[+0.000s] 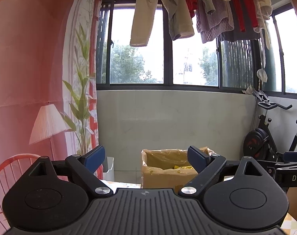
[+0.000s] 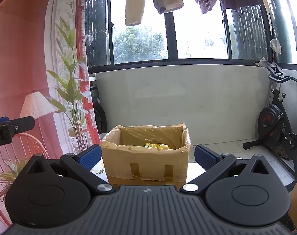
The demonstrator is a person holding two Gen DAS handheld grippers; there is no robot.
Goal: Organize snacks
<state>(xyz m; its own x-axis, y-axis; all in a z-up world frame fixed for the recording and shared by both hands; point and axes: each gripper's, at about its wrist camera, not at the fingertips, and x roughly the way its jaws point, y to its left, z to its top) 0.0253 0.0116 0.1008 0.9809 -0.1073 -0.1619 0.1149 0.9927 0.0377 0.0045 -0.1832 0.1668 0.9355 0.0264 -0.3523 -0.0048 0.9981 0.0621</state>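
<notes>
A cardboard box lined with a yellowish plastic bag stands on a patterned table, taped on its front. Yellow snack packets lie inside it. My right gripper is open, its blue pads spread to either side of the box, held a little short of it. In the left wrist view the same box sits ahead and right of centre, with yellow packets in it. My left gripper is open and holds nothing. Each gripper's tip shows at the edge of the other's view.
An exercise bike stands at the right by the white wall. A printed backdrop with a lamp and plant hangs at the left. Laundry hangs overhead before the window. A white bin sits on the floor left of the box.
</notes>
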